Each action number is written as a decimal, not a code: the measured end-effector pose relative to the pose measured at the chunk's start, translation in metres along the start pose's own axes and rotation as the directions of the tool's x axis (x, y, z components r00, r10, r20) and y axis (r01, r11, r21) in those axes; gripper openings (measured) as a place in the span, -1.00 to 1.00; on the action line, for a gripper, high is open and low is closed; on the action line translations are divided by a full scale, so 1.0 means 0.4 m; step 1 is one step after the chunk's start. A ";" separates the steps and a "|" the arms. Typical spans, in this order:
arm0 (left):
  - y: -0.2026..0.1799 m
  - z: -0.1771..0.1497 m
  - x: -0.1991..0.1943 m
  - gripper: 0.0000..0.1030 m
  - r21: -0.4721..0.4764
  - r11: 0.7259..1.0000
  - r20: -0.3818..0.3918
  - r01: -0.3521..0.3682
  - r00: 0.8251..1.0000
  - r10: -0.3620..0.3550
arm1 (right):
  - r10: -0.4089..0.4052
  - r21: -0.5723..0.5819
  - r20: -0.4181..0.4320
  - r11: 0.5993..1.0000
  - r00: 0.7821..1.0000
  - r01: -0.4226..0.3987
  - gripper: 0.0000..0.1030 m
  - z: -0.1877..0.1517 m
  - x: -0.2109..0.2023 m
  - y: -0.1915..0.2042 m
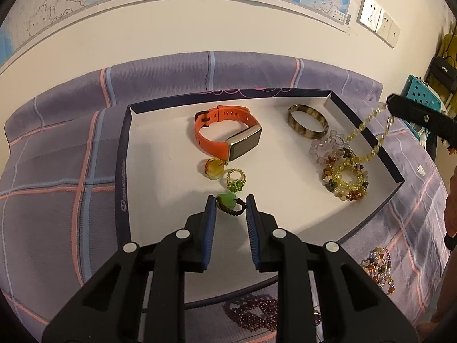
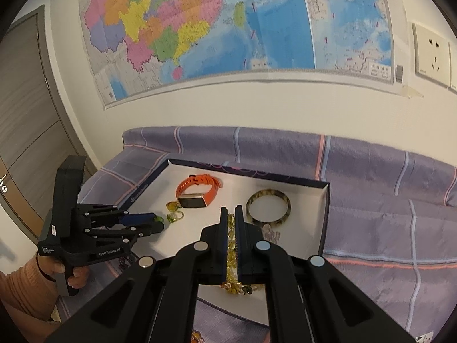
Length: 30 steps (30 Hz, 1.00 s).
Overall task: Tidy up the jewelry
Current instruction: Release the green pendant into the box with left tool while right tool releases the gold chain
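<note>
- Jewelry pieces are small, light and slippery; each wants a pinch across a band or strand.
- Left tongs are clamped on a green ring with a dark braided band, low over the white tray.
- Right tongs are clamped on a limp yellow bead strand, which sags freely.
- Beyond lie a beaded ring, an orange watch and a stiff bangle.

Dark red beaded bracelet half hidden behind left gripper. Yellow beaded strand mostly covered by right gripper jaws. Wall map cut off at top.
</note>
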<state>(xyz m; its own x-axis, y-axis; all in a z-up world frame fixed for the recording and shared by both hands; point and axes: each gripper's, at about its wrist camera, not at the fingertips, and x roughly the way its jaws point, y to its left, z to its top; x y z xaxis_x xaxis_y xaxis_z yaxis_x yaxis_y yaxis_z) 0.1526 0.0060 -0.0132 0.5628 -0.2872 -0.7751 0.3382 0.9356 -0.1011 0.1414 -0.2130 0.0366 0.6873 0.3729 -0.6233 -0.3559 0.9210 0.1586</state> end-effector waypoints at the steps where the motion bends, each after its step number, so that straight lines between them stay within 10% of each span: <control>1: 0.000 -0.001 0.002 -0.58 -0.003 1.000 -0.002 0.001 1.000 -0.001 | 0.002 0.004 -0.008 1.000 1.000 -0.002 -0.94 -0.004 0.007 -0.002; 30: -0.010 0.007 0.022 -0.47 0.014 1.000 0.000 -0.024 1.000 0.024 | -0.021 0.066 -0.123 0.997 0.992 0.030 -0.87 -0.071 0.112 -0.046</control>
<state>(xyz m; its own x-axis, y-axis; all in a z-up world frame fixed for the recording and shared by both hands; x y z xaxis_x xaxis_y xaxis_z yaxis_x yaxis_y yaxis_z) 0.1585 -0.0009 -0.0178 0.5709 -0.2642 -0.7773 0.3352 0.9393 -0.0731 0.1607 -0.2165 -0.0161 0.6118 0.3364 -0.7159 -0.2930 0.9371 0.1899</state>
